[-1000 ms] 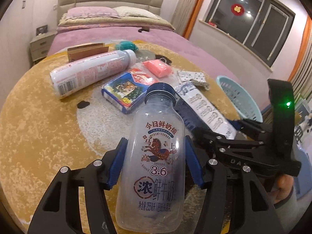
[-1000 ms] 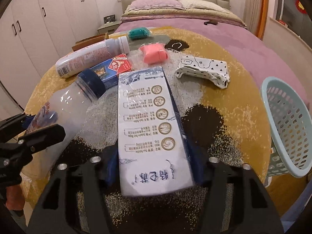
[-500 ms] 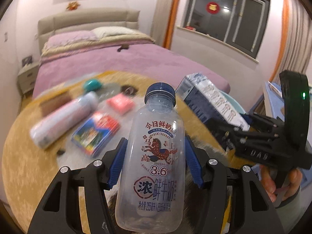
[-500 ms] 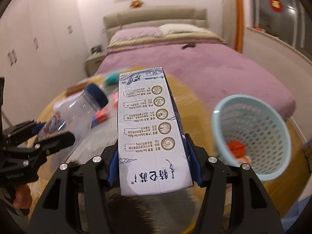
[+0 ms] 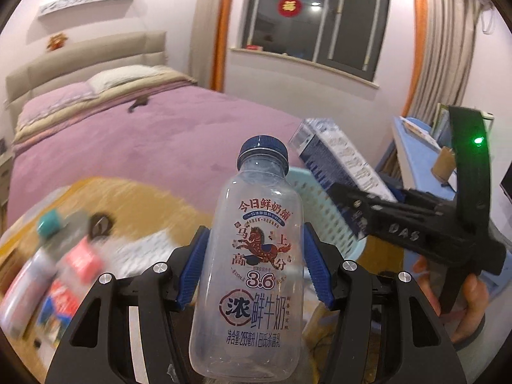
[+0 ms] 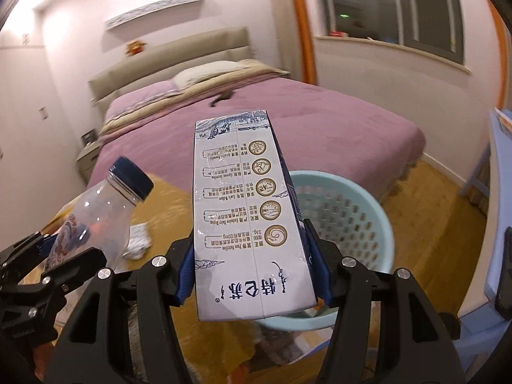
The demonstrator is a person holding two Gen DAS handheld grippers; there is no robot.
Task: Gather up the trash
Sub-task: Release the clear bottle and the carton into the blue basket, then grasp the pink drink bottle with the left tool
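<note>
While both hands are aloft, I list: left gripper (image 5: 252,275), jaws clamped on the empty milk bottle (image 5: 252,256); right gripper (image 6: 252,272), jaws clamped on the milk carton (image 6: 246,217); pale blue basket (image 6: 348,214) just beyond and below the carton.

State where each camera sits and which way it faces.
Left wrist: on the left gripper, facing the bed and window; shows its bottle, the right gripper and a hand.
Right wrist: on the right gripper, facing the bed; shows its carton and the left gripper.
Shared: bed, bottle, carton, basket.
</note>
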